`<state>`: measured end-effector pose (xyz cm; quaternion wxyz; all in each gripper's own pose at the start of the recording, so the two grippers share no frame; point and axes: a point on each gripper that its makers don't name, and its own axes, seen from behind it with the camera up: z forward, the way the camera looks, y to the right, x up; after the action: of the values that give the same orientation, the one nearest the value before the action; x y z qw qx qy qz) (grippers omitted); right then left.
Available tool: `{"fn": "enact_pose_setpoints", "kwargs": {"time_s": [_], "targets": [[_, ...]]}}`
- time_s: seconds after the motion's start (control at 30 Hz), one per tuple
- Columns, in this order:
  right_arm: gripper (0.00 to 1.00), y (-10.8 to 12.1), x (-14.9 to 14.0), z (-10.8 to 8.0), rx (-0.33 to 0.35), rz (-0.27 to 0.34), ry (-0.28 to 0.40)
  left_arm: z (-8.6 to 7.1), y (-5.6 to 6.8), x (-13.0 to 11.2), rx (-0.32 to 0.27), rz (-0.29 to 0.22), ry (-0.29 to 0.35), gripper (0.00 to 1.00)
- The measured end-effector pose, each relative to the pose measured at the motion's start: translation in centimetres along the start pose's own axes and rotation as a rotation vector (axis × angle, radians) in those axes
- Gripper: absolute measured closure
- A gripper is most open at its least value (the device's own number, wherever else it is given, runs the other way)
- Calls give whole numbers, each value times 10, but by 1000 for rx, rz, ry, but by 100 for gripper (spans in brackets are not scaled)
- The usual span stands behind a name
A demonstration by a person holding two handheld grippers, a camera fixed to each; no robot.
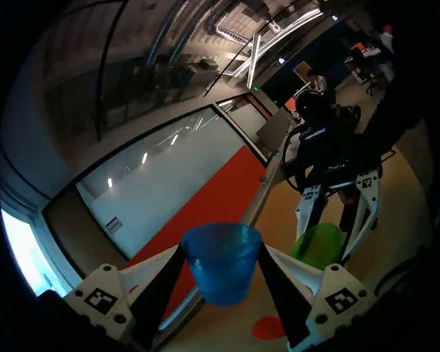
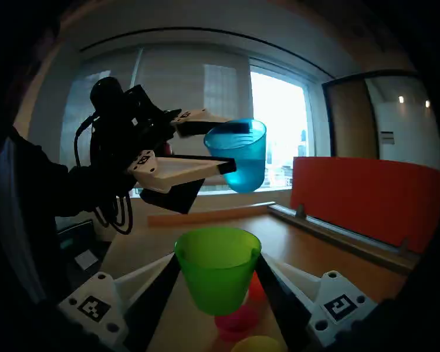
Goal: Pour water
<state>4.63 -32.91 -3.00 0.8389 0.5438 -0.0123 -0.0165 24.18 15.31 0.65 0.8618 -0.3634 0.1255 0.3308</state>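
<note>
Left claw: the left gripper (image 1: pixel 221 252) was closed on a translucent blue plastic tumbler (image 1: pixel 221 273), with both fingers pressed on its side walls just below the rim.
Right claw: the right gripper (image 2: pixel 218 261) was closed the same way on a translucent green plastic tumbler (image 2: pixel 218 276), which was held mouth up.
Contents: in the right gripper view a darker band was seen in the lower part of the blue tumbler and was judged to be water. What the green tumbler held could not be told.
Position: the blue tumbler was carried above and ahead of the right claw, nearly upright, with its rim apart from the green mouth.
Handling: both tumblers were judged light, thin-walled, smooth and somewhat flexible. A hard squeeze was expected to bow the wall.
Hold: the upper-wall grip left the rim free for pouring. The load was expected to lighten and shift as the water left.
Edges: a pale wooden table (image 2: pixel 314 246) lay beneath both claws, bounded on the far side by a red partition panel (image 2: pixel 366 199).
Clutter: a small pink cup (image 2: pixel 237 321) and a small yellow cup (image 2: pixel 256 345) stood on the table just under the right claw.
Open room: nothing was seen in the air between the claws. The space was judged ample for bringing the blue rim over the green mouth.
Risk: a fast tilt was judged likely to send water past the narrow green mouth.
</note>
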Motion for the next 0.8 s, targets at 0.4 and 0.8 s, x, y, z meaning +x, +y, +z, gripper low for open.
{"fn": "enact_pose_setpoints", "kwargs": {"time_s": [0.4, 0.8], "targets": [[10, -8, -1, 5, 23, -6, 1, -2, -2, 6, 18, 68, 10, 14], [10, -10, 1, 7, 30, -10, 1, 2, -2, 10, 27, 135, 24, 14]]}}
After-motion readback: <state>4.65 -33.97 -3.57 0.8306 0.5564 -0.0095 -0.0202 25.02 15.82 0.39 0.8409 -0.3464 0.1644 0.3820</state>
